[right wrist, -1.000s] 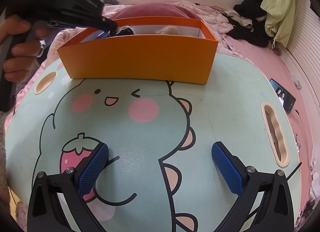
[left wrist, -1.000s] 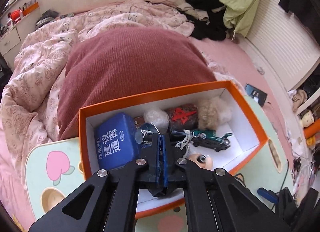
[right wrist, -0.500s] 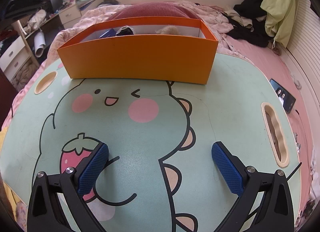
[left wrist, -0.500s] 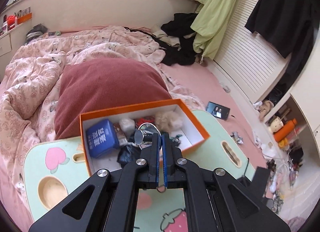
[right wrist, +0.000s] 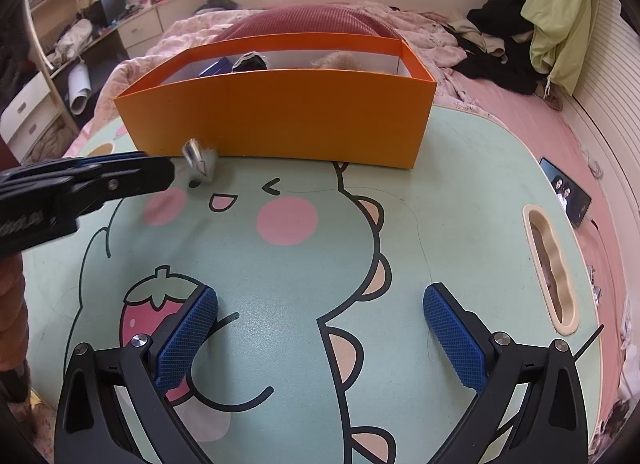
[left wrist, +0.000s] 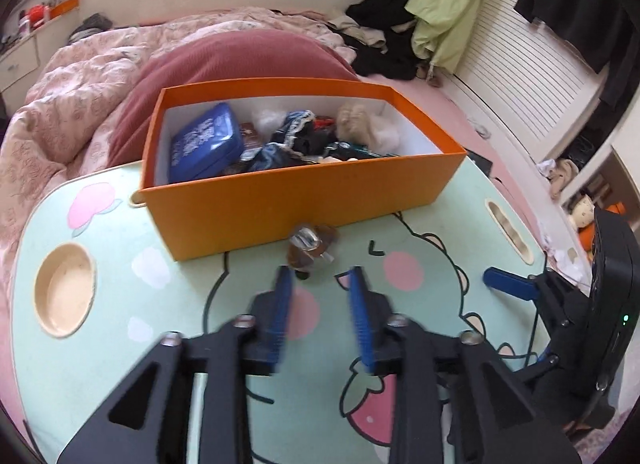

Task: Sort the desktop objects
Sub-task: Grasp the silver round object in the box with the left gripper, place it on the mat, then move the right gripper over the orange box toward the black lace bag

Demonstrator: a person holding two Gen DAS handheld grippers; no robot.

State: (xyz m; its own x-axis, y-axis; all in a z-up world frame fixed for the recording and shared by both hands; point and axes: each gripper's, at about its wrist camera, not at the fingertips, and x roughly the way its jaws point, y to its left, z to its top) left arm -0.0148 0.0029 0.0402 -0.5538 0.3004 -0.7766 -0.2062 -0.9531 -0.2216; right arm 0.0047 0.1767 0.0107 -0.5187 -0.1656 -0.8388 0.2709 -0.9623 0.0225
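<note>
An orange box (left wrist: pixel 304 199) with a blue tin (left wrist: pixel 206 139) and several small items stands at the far side of the cartoon-print table (left wrist: pixel 120 304). A small shiny, blurred object (left wrist: pixel 310 246) is on or just above the table in front of the box, just ahead of my open, empty left gripper (left wrist: pixel 320 276). It also shows in the right wrist view (right wrist: pixel 200 159), at the tip of the left gripper (right wrist: pixel 166 173). My right gripper (right wrist: pixel 320 304) is open and empty, low over the table's near part.
The table has a round cup recess (left wrist: pixel 64 290) at left and a slot (right wrist: pixel 550 264) at right. A bed with a red pillow (left wrist: pixel 240 55) lies behind the box. A phone (right wrist: pixel 570 195) lies right of the table.
My left gripper came out of the box holding the shiny object, dropped low in front of the box, and opened; the object is now free ahead of it. The right gripper has not moved.
</note>
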